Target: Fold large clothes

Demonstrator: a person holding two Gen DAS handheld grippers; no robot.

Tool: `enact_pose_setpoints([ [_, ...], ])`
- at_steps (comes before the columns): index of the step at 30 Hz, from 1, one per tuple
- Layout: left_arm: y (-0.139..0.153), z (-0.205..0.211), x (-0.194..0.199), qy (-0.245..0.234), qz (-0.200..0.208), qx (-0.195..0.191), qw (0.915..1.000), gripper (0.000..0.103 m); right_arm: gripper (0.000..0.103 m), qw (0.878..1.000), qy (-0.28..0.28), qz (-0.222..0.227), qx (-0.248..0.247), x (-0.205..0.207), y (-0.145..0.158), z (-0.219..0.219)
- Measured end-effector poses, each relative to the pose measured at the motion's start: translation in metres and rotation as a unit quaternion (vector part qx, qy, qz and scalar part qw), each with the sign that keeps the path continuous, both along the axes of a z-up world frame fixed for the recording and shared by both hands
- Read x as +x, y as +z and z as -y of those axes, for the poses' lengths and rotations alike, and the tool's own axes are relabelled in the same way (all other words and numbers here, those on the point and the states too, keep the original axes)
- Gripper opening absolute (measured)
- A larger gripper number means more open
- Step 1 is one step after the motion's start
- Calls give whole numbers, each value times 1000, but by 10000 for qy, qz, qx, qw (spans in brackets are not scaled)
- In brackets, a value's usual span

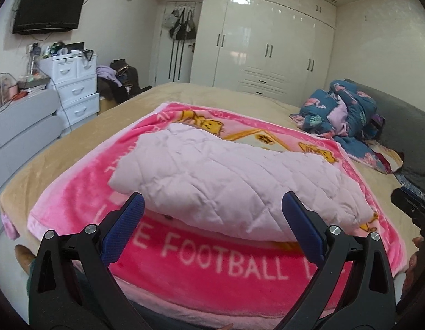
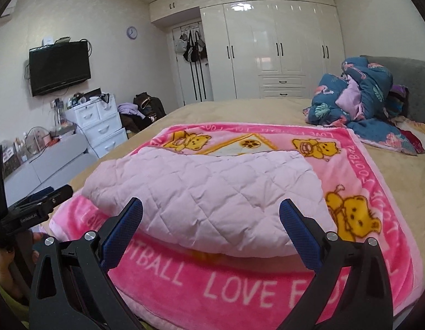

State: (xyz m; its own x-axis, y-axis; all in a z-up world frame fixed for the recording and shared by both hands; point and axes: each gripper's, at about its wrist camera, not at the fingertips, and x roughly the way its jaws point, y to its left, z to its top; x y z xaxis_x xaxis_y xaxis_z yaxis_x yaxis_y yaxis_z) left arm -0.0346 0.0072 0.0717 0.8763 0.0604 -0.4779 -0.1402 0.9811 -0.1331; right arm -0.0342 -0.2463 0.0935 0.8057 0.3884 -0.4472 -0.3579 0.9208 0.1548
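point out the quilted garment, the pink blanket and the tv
quilted garment (image 1: pixel 212 176): left wrist view, middle of its folded top.
pink blanket (image 2: pixel 239 283): right wrist view, near lettered border.
tv (image 2: pixel 60 67): right wrist view, centre of the dark screen.

A home bedroom: a wide bed (image 2: pixel 267 110) fills the room, with glossy white built-in wardrobes (image 2: pixel 270 49) beyond its far edge and a wall-mounted television (image 2: pixel 60 67) to the bed's left.

Left gripper (image 1: pixel 212 206) spread wide, empty, hovering before folded pink jacket (image 1: pixel 226 181) on blanket (image 1: pixel 212 266); duvet (image 1: pixel 347 112) at 2 o'clock.
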Motion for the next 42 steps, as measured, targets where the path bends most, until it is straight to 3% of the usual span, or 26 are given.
enact_pose_setpoints([
  [8,-21,26,0,-310,-321,19,9990,94,99,9991,67,-85,-402,-13,-23,-11],
  [14,-27,29,1,-297,-430,69,9986,94,99,9989,118,-413,-200,-9,-39,-18],
  [42,-31,22,1,-63,-611,261,9978,94,99,9977,291,-589,-140,-7,-46,-31],
])
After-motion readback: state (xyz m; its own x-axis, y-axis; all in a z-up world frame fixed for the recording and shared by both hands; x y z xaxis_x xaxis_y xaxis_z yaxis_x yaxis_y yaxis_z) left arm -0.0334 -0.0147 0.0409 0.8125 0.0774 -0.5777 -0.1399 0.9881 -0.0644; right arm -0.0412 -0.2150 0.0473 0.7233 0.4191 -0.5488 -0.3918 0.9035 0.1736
